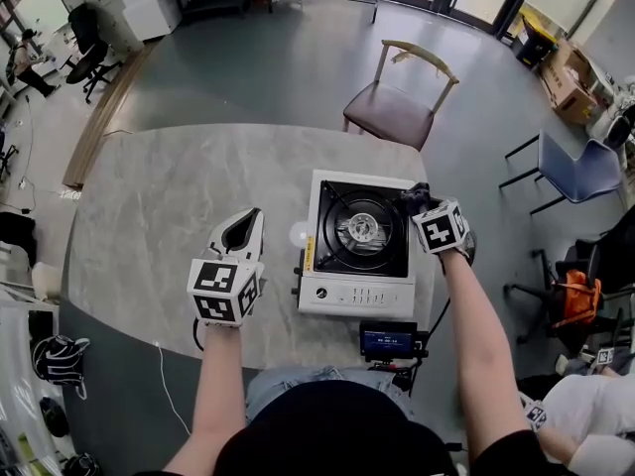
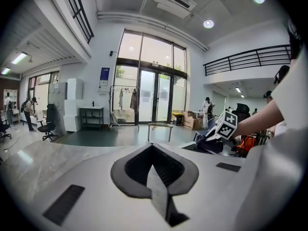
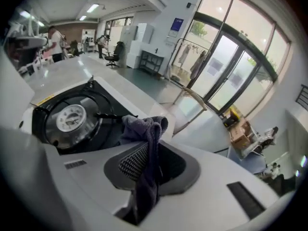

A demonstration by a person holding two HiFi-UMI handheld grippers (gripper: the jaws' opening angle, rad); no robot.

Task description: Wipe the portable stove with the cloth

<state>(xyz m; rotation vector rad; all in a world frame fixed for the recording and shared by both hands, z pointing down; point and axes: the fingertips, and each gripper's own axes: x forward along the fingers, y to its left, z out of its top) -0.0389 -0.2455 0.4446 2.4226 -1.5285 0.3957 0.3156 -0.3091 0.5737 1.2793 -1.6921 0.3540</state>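
Note:
The white portable stove [image 1: 342,294] with a black top and round burner [image 1: 359,228] sits on the grey marble table [image 1: 169,206]. My right gripper [image 1: 417,202] is shut on a dark grey cloth [image 3: 144,143], held at the stove's far right corner; the cloth's bunched end [image 1: 411,200] hangs over the black top beside the burner [image 3: 70,119]. My left gripper [image 1: 245,230] hovers over the table left of the stove, jaws shut with nothing between them [image 2: 156,186]. The right gripper's marker cube [image 2: 226,124] shows in the left gripper view.
A small black device with a blue screen [image 1: 389,342] sits at the table's near edge by the stove. A wooden chair [image 1: 399,107] stands beyond the table, a blue chair [image 1: 575,172] to the right. A cable [image 1: 169,390] hangs off the near edge.

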